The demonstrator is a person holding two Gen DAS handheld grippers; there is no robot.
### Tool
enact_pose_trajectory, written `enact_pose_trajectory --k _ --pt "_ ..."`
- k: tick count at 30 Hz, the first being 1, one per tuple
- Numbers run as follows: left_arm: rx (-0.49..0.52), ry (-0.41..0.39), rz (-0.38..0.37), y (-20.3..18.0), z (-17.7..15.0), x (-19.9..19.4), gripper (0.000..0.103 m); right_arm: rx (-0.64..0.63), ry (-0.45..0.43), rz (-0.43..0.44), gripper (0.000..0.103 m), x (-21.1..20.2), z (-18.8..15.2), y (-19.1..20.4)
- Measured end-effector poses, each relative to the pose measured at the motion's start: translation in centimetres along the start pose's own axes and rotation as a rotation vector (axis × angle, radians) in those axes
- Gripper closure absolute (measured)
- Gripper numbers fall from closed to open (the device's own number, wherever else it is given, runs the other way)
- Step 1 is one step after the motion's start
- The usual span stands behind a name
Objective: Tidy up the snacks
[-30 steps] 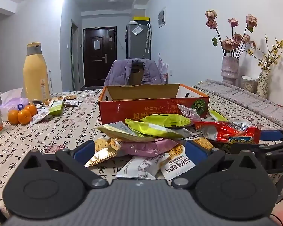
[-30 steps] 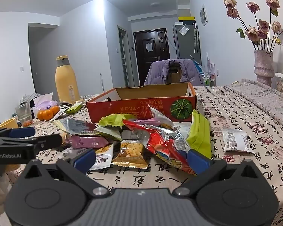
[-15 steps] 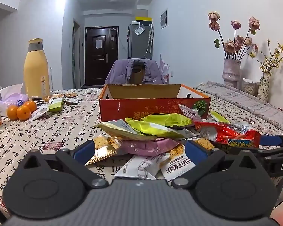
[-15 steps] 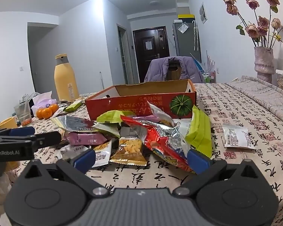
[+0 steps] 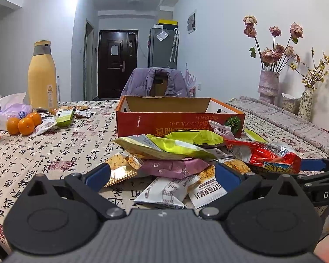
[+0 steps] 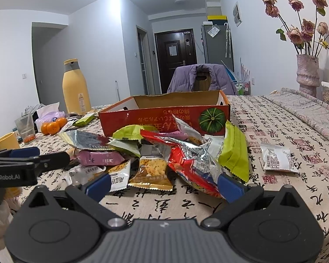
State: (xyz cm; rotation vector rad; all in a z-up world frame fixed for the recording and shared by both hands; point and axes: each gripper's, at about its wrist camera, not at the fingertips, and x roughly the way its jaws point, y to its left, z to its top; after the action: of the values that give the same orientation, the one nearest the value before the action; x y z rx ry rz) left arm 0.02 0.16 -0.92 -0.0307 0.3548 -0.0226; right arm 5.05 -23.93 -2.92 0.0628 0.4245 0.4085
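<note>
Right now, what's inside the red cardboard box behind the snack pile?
Only the red cardboard box's bare brown inner walls show; its front wall hides the floor, so any contents cannot be seen.

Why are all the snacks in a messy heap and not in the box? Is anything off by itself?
The snack pile lies jumbled in front of the red cardboard box. One white packet sits alone to the right.

- Box [image 6: 164, 118]: matt cardboard, printed red outside
- Red packet [image 6: 186, 157]: crinkled glossy foil
- Desk [image 6: 285, 135]: printed cloth cover
- Tongs [image 6: 164, 184]: matt black plastic, blue pads
- Vase [image 5: 268, 83]: rough ceramic
</note>
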Motion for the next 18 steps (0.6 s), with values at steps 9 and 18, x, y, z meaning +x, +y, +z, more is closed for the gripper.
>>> enact_pose_trajectory --k 9,18 --pt "-0.006 -0.009 -0.01 0.07 -0.06 -0.35 0.0 -0.008 -0.005 0.0 0.0 -0.28 0.09 0.12" --pt "-0.002 -0.016 -0.015 -0.09 0.01 -0.65 0.0 -0.009 -0.011 -0.001 0.0 -0.62 0.17 0.14"
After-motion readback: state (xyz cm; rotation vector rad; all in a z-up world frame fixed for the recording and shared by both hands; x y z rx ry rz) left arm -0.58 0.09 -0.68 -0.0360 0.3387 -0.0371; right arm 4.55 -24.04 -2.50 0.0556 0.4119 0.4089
